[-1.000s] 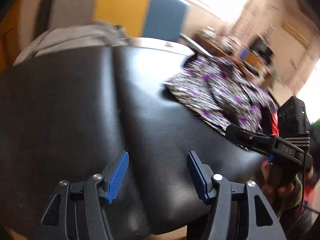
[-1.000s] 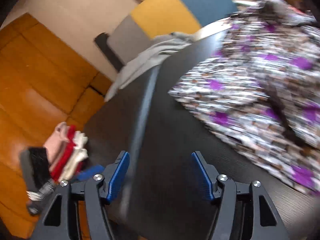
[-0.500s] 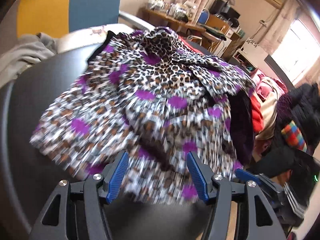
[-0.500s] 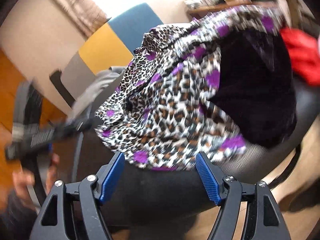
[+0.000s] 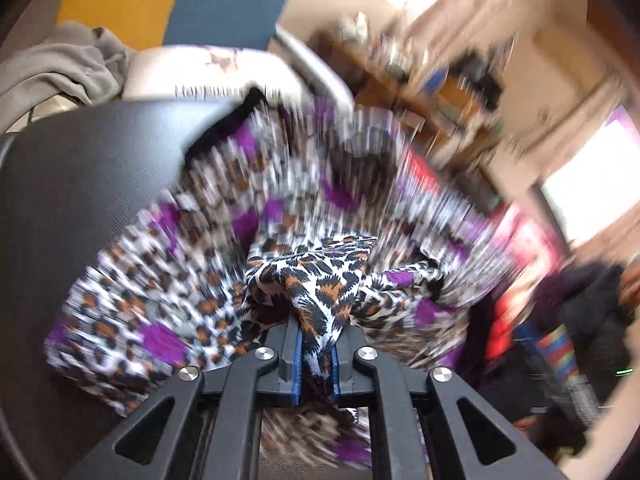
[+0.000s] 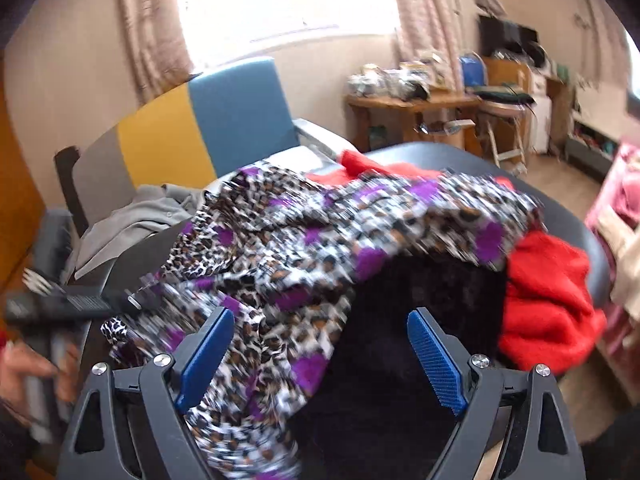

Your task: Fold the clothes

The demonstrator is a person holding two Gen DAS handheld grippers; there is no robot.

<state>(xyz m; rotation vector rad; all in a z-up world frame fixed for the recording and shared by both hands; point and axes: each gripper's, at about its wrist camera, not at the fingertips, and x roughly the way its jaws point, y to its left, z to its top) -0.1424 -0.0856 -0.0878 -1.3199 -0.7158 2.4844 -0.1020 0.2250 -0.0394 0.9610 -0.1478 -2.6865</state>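
Observation:
A leopard-print garment with purple spots (image 5: 168, 280) lies crumpled on the round black table (image 5: 80, 184). My left gripper (image 5: 315, 354) is shut on a bunched fold of it, which rises between the blue pads. In the right wrist view the same garment (image 6: 320, 236) spreads over a black velvety garment (image 6: 420, 300). My right gripper (image 6: 320, 348) is open just above both, nothing between its fingers. The left gripper's body (image 6: 68, 304) shows at the left edge there, with a hand (image 6: 24, 368) below it.
A red fuzzy garment (image 6: 552, 292) lies at the table's right side. Grey clothing (image 6: 132, 216) hangs over a grey, yellow and blue chair (image 6: 192, 128) behind the table. A cluttered wooden desk (image 6: 420, 100) stands further back. Pink clothes (image 6: 624, 200) sit far right.
My left gripper went from open above the leopard-print garment to shut on a fold of it. The right gripper swung around toward the black and red garments and stayed open.

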